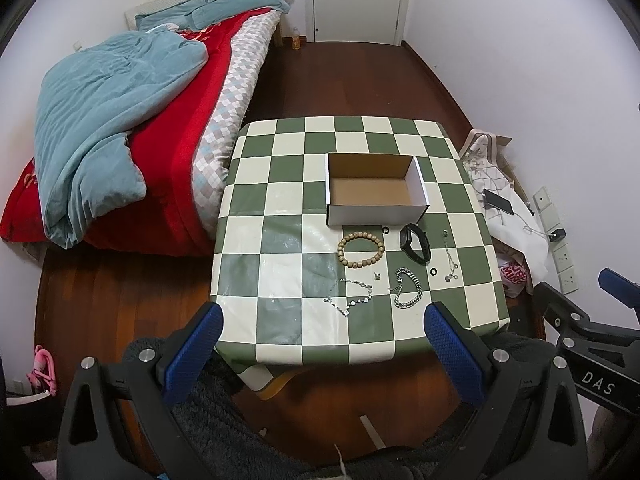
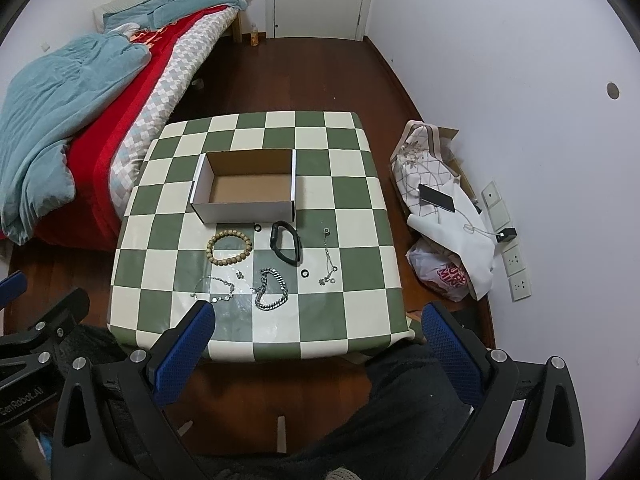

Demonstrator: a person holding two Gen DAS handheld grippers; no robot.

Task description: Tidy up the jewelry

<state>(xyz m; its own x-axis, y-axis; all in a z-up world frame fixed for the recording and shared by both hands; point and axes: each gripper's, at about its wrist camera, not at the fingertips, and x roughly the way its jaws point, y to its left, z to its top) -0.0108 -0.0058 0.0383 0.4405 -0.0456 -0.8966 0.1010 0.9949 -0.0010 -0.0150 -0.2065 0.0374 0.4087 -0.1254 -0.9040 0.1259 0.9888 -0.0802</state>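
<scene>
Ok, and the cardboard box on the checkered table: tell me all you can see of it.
The box is a shallow open rectangular tray with no lid, seemingly cardboard, white outside, plain brown inside. It looks empty. It sits flat and upright on the checkered tablecloth, towards the far side, behind the jewelry. A small black ring lies just off its near wall; nothing visibly touches it, and neither gripper is near.

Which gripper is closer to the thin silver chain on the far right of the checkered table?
Right. The right gripper hangs open before the table's near edge, roughly in line with the thin silver chain. The left gripper, also open, sits further left, opposite the necklace end.
</scene>
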